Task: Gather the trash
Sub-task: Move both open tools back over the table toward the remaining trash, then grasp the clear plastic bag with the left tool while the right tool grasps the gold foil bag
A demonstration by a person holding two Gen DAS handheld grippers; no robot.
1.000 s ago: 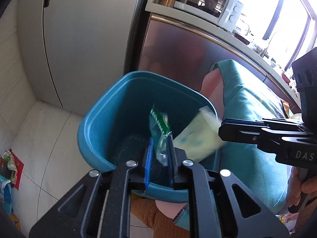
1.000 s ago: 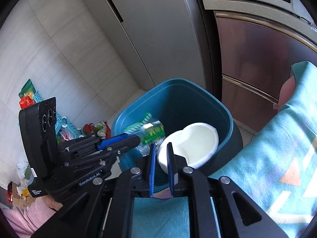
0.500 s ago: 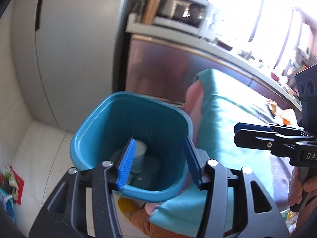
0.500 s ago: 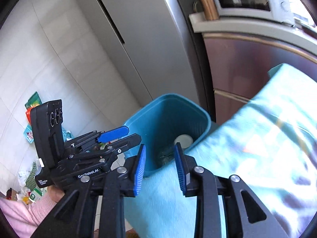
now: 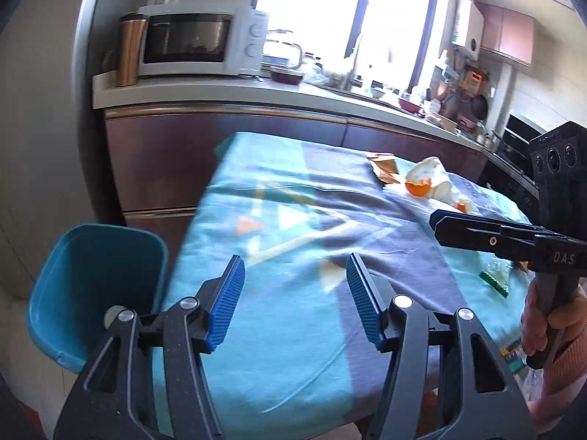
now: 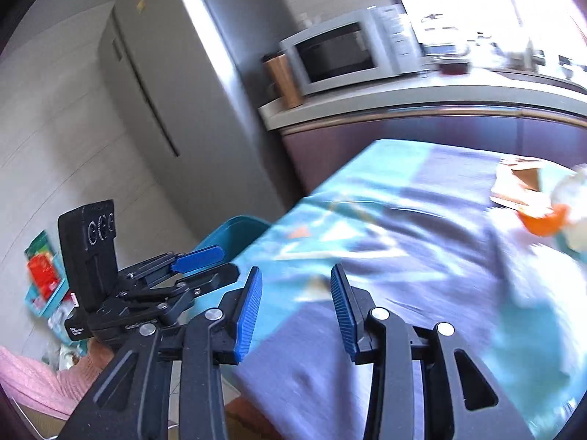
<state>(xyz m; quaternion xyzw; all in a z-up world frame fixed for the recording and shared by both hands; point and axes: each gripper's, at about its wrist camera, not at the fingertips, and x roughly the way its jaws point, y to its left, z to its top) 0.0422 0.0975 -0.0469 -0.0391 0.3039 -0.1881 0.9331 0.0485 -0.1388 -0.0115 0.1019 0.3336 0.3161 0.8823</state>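
Observation:
My left gripper (image 5: 293, 275) is open and empty above the near edge of the table's turquoise and grey cloth (image 5: 293, 212). My right gripper (image 6: 295, 286) is open and empty over the same cloth (image 6: 403, 256); it also shows at the right of the left wrist view (image 5: 440, 225). The blue trash bin (image 5: 91, 275) stands on the floor at the table's left end, only its rim showing in the right wrist view (image 6: 234, 229). On the far side of the table lie orange peel (image 5: 418, 189), white crumpled paper (image 5: 427, 172), a brown wrapper (image 5: 383, 167) and a green wrapper (image 5: 495, 282).
A kitchen counter (image 5: 256, 91) with a microwave (image 5: 198, 46) and a copper tumbler (image 5: 128, 49) runs behind the table. A grey fridge (image 6: 176, 84) stands left of it. Packets (image 6: 44, 271) lie on the floor at the left.
Both grippers let go of their trash into the bin, opened, and swung up and right from the bin to over the table.

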